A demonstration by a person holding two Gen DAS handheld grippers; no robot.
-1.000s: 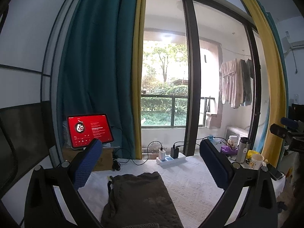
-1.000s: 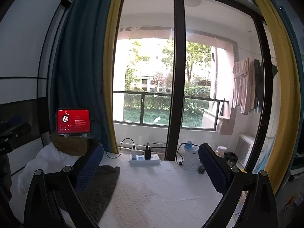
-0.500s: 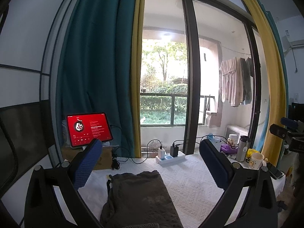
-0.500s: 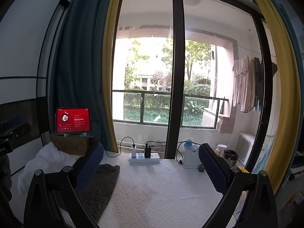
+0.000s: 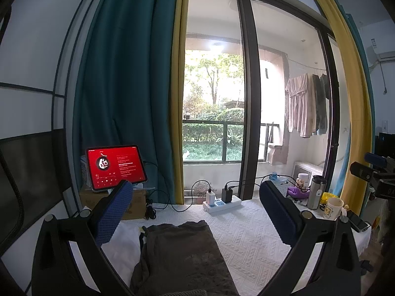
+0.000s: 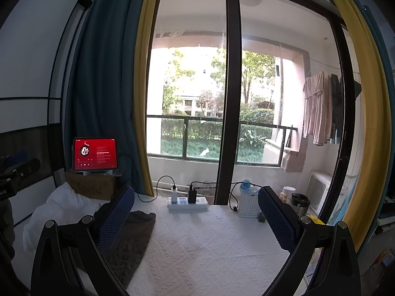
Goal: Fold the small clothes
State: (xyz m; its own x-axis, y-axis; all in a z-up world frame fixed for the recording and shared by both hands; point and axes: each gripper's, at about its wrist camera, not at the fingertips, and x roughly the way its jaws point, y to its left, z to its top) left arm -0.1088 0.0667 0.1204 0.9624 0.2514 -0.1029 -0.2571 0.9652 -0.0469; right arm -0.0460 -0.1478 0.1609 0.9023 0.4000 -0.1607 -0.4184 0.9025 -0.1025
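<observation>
A dark grey-brown garment (image 5: 182, 254) lies flat on the white textured tablecloth (image 5: 249, 236), stretching from the near edge toward the window. My left gripper (image 5: 197, 212) hovers above it, open, with nothing between its blue pads. In the right wrist view the same garment (image 6: 130, 236) lies at the lower left, partly behind the left finger. My right gripper (image 6: 196, 217) is open and empty over the bare cloth (image 6: 209, 246) to the right of the garment.
A white power strip (image 5: 221, 203) with chargers and cables sits at the table's far edge. A red-screen tablet (image 5: 114, 166) stands on a cardboard box at left. A flask (image 5: 316, 192), a mug (image 5: 332, 208) and a white basket (image 6: 248, 204) crowd the right side. White bedding (image 6: 59, 212) lies at left.
Both grippers have tilted or risen slightly, so the table and the garment sit a little lower in both views. Nothing was grasped or released.
</observation>
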